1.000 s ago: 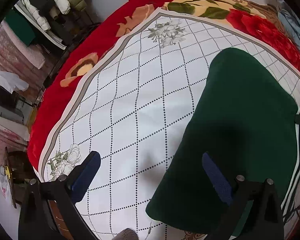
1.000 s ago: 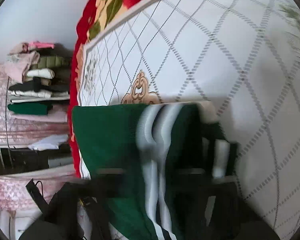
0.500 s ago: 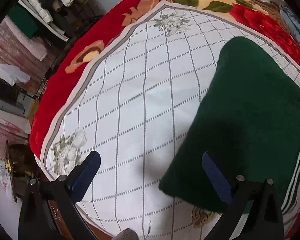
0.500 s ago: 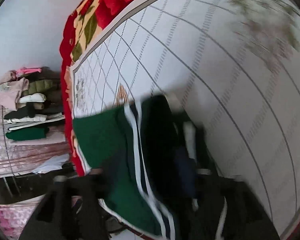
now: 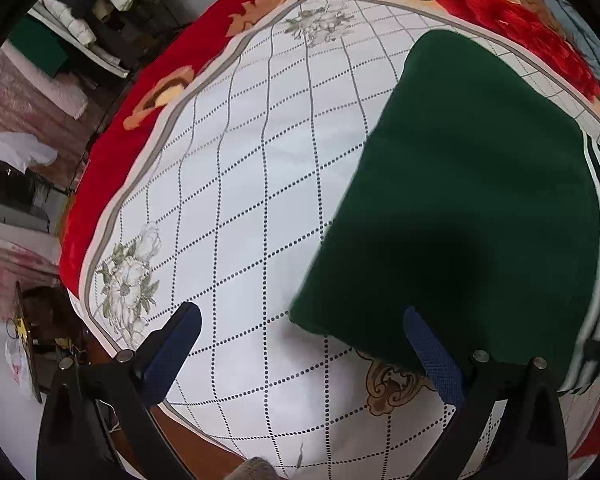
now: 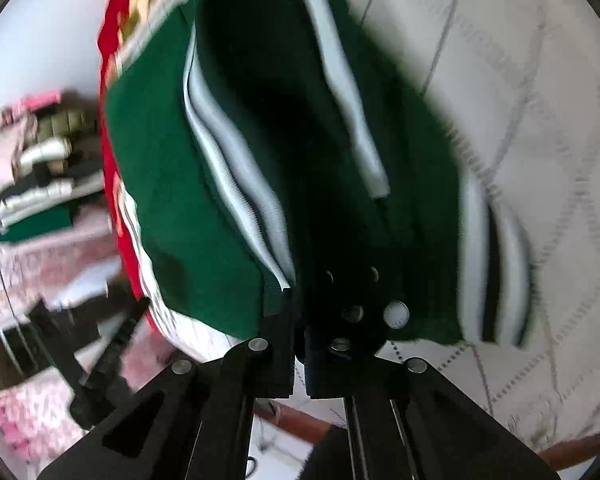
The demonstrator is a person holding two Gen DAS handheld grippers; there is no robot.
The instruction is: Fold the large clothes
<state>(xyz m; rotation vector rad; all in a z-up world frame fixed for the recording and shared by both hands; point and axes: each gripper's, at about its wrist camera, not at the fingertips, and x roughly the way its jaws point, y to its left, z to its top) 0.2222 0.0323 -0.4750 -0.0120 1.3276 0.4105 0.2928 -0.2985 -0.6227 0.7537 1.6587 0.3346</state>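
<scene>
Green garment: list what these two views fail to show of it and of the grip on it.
- Right wrist view: motion blur smears the green garment; the right gripper is shut at its edge, but dark cloth hides whether fabric is pinched.
- Left wrist view: the garment's striped side runs into the right rim, cut off.
- Left wrist view: the open left gripper has one finger over the garment's near corner; contact cannot be told.
- Garment type: folded, unclear.

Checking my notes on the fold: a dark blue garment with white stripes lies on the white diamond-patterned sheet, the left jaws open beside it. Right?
Not quite: the garment is dark green, not blue, as the left wrist view shows. The rest holds: white stripes, white diamond-patterned sheet, left gripper jaws open.
</scene>
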